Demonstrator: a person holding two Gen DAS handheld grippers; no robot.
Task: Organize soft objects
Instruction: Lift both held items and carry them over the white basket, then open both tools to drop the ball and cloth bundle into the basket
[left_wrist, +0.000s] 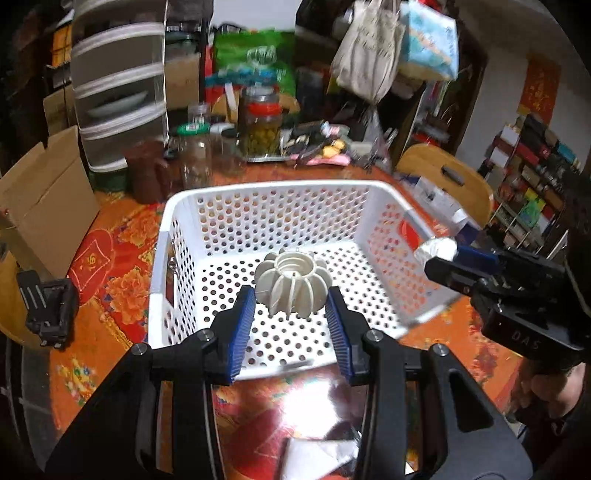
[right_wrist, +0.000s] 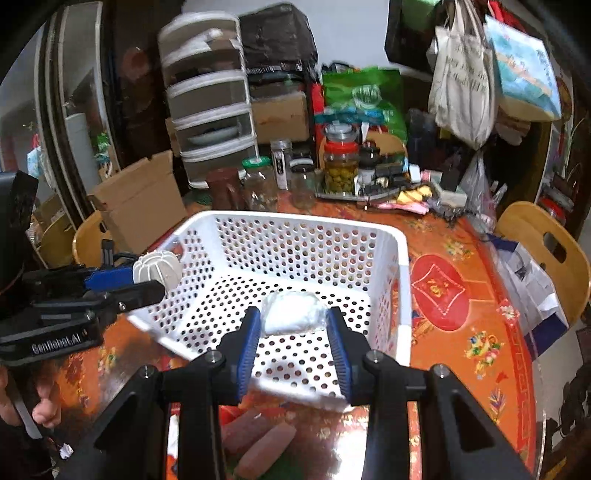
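A white perforated basket (left_wrist: 258, 192) (right_wrist: 400, 258) stands on the red flowered table. My left gripper (left_wrist: 291, 306) is shut on a cream ribbed pumpkin-shaped soft toy (left_wrist: 291, 282) and holds it over the basket; from the right wrist view it (right_wrist: 157, 271) is at the basket's left rim. My right gripper (right_wrist: 293, 325) is shut on a white plastic-wrapped soft pad (right_wrist: 291, 312) above the basket floor; in the left wrist view the pad (left_wrist: 436, 249) is at the basket's right rim.
Glass jars (left_wrist: 194, 155) (right_wrist: 340, 162), a brown cup (left_wrist: 147, 173) and clutter line the table's far side. A cardboard box (left_wrist: 44, 199) stands left, a wooden chair (right_wrist: 543, 251) right. Two reddish-brown bars (right_wrist: 258, 439) lie on the table near me.
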